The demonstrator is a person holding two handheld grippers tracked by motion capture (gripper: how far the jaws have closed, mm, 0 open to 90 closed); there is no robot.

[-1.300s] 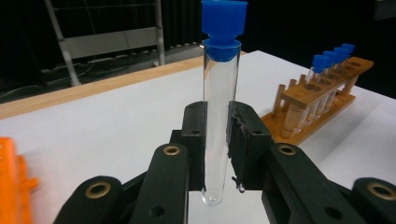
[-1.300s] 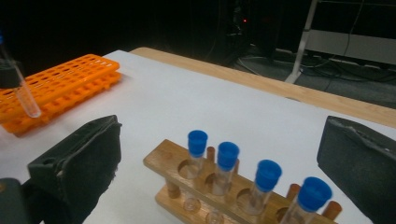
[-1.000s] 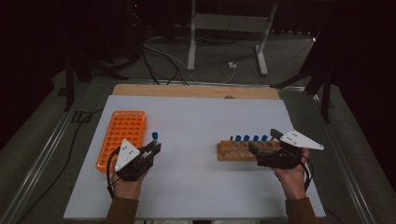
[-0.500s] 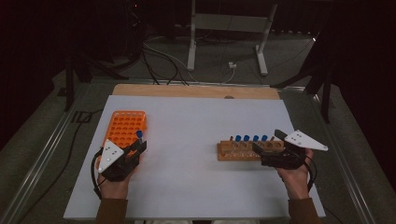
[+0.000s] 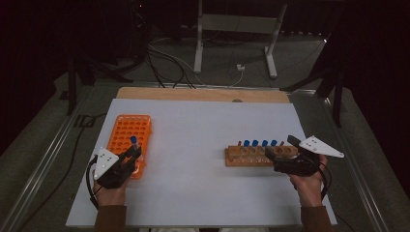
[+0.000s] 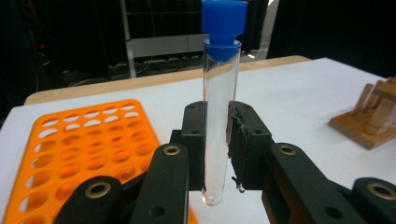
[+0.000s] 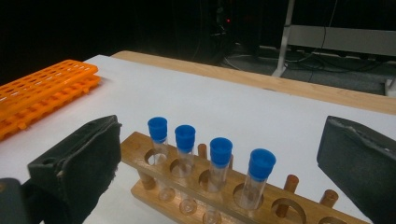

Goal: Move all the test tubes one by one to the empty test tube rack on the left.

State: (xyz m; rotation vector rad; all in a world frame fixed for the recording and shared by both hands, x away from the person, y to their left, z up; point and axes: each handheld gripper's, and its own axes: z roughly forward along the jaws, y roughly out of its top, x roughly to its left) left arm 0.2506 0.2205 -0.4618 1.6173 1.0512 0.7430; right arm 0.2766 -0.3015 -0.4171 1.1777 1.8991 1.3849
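left gripper (image 5: 129,155) shifted left from mid-table, now held over orange rack (image 5: 126,126) | jaws clamped on upright blue-capped tube (image 6: 219,112) | right gripper (image 5: 290,154) wide open, empty, unmoved at wooden rack (image 5: 241,157) | transfer judged near insertion

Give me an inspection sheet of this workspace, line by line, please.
Surface: white table top, wooden strip along its far edge.
Job's things: orange rack, holes empty; wooden rack with four blue-capped tubes; one capped test tube, upright.
Clutter: nothing seen.
Grippers: left gripper shut on the test tube beside the orange rack; right gripper open around the wooden rack.
Cables: floor cables beyond the table.
Surroundings: dark room, metal stand.
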